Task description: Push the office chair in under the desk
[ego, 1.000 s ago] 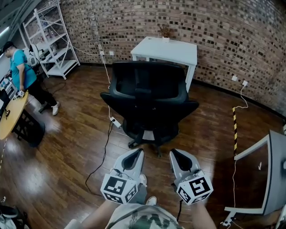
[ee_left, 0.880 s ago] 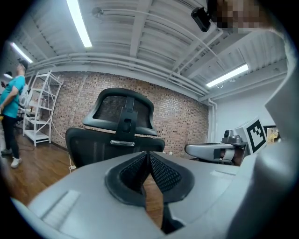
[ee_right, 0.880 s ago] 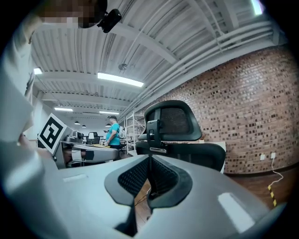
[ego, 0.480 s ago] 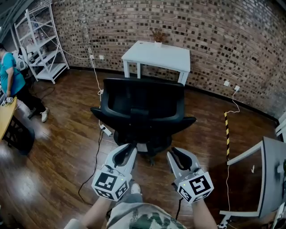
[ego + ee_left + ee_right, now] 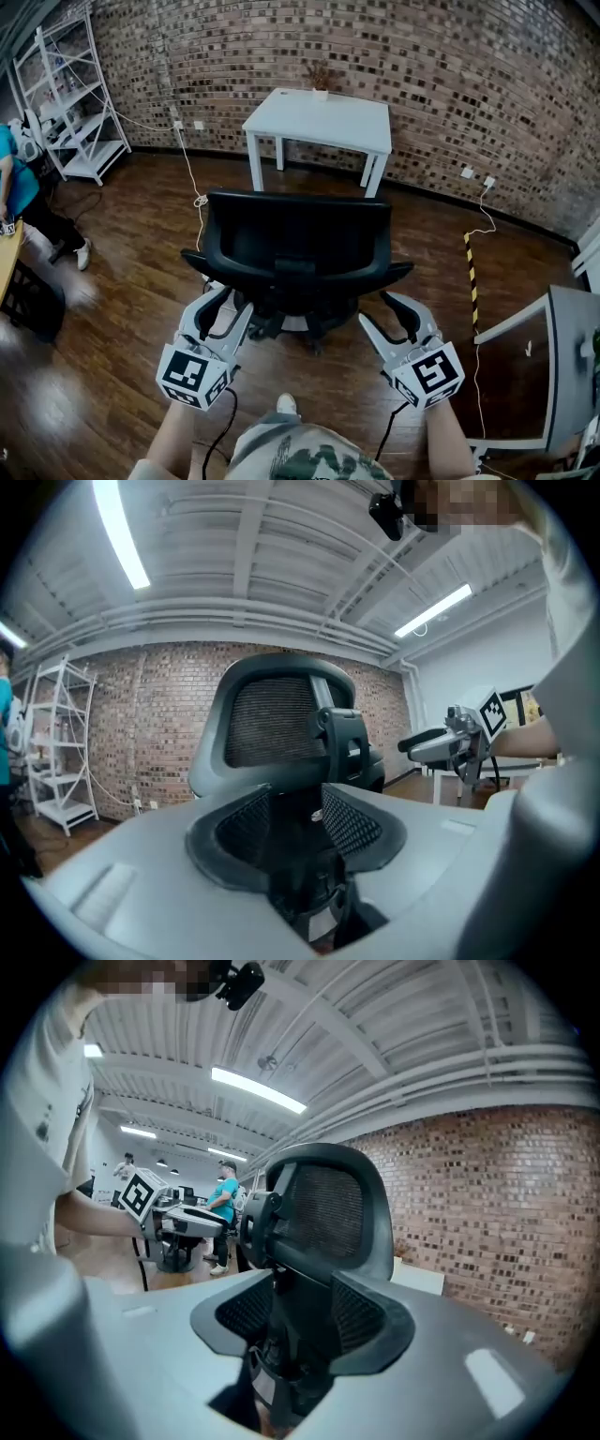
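Black office chair (image 5: 298, 246) on dark wooden floor (image 5: 131, 281), white bench (image 5: 319, 120) beyond it against brick wall (image 5: 469, 75), left claw (image 5: 232, 302) and right claw (image 5: 375, 307) behind it, both opening, empty

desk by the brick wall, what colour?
The desk is white, top and legs alike. It shows best in the head view.

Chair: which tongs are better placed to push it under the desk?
Left, probably, by little. In the head view the left tongs almost meet the chair; the right tongs stand visibly apart. Both are opening, gripping nothing. The desk stands straight ahead.
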Available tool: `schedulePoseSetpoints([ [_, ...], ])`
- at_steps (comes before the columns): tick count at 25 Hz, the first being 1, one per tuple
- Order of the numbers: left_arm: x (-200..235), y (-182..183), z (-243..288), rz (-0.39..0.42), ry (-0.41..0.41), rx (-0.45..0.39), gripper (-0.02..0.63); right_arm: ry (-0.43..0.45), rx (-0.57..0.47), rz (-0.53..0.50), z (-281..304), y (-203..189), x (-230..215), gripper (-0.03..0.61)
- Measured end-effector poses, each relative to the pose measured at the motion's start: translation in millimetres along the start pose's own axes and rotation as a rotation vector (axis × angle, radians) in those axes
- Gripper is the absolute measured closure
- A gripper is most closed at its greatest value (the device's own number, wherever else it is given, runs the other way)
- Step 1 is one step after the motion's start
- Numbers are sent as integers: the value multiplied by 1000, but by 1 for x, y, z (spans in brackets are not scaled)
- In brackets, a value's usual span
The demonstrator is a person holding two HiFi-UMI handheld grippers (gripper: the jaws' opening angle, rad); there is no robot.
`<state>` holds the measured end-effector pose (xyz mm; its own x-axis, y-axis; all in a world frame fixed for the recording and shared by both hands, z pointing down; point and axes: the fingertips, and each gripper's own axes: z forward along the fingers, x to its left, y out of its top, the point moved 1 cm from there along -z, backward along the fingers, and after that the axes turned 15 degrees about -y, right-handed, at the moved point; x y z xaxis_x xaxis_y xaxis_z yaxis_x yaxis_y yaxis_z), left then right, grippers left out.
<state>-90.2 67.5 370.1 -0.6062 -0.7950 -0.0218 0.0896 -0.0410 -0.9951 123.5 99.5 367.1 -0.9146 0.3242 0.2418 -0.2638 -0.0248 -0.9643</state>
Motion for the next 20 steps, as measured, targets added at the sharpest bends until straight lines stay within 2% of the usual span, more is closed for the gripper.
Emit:
schedulePoseSetpoints([
  [4,31,3,-9,66,9,26,425,3,6,-66,12,3,-8,373],
  [7,51,1,-13,117,-8,61,399,24,44,-167,19,-1,-12,334],
  [11,71,-8,-13,209,-62,164,373,64,117,-306,30,-14,-22,292],
  [14,85,-20,-13,303,-96,250,351,76,149,-357,34,-24,-34,289],
  [20,108,-32,-6,418,-153,398,327,109,241,-446,45,-44,-50,238],
])
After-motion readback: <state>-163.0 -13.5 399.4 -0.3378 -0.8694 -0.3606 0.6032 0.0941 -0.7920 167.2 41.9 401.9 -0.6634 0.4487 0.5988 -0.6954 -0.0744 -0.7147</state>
